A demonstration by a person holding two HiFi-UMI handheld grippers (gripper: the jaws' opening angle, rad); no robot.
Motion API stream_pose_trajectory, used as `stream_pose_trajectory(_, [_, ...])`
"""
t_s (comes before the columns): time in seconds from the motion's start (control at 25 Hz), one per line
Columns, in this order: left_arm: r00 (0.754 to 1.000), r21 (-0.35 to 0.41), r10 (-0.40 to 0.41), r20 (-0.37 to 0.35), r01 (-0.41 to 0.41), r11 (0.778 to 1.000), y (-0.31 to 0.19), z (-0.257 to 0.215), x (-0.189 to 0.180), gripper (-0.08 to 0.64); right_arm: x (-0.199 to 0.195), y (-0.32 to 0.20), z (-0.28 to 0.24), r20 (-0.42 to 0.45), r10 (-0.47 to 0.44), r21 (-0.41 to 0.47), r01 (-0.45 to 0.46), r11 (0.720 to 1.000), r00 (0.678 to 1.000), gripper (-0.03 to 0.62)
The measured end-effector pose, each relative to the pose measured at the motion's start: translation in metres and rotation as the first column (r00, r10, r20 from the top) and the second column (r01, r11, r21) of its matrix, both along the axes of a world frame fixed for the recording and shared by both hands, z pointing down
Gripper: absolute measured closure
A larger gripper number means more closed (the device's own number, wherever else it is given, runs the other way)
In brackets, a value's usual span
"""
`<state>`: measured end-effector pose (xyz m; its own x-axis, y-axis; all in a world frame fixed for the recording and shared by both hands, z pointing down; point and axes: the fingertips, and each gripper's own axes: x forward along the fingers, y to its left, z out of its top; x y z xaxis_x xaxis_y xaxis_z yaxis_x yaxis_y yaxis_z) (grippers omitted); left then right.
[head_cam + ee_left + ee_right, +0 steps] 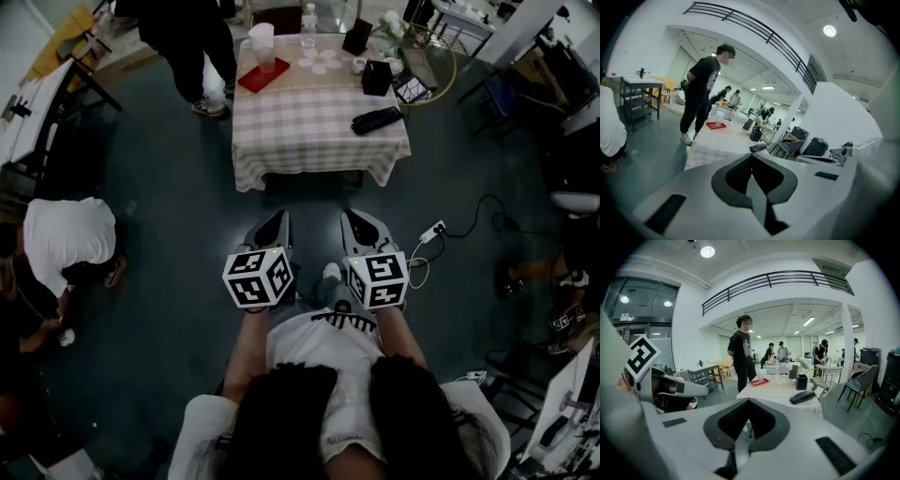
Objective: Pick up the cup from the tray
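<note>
In the head view, the left gripper (277, 221) and the right gripper (352, 219) are held side by side over the floor, well short of the checked table (319, 127). The cup (263, 45) stands on the red tray (264, 79) at the table's far left corner. In the left gripper view, the fingers are pressed together with nothing between them. In the right gripper view, the fingers likewise meet on nothing and point toward the table.
</note>
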<state>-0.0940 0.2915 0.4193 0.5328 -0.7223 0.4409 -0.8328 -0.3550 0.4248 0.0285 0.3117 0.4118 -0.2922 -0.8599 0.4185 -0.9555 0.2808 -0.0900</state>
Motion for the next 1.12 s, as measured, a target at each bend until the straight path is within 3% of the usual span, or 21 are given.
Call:
stream_pose_trajectory(0.48, [0.999, -0.006, -0.045, 0.001, 0.045, 0.999, -0.012, 0.002, 0.000, 0.551, 0.011, -0.012, 0.007, 0.003, 0.005, -0.028, -0.004, 1.000, 1.000, 0.586])
stream_pose_trajectory(0.92, [0.998, -0.008, -0.061, 0.011, 0.061, 0.998, -0.036, 0.002, 0.035, 0.551, 0.021, -0.042, 0.001, 0.053, -0.107, 0.018, 0.106, 0.994, 0.993, 0.581])
stream_pose_trajectory(1.12, [0.996, 0.001, -0.090, 0.025, 0.090, 0.996, -0.052, 0.000, 0.054, 0.551, 0.039, -0.066, -0.004, 0.082, -0.150, 0.040, 0.147, 0.988, 0.985, 0.510])
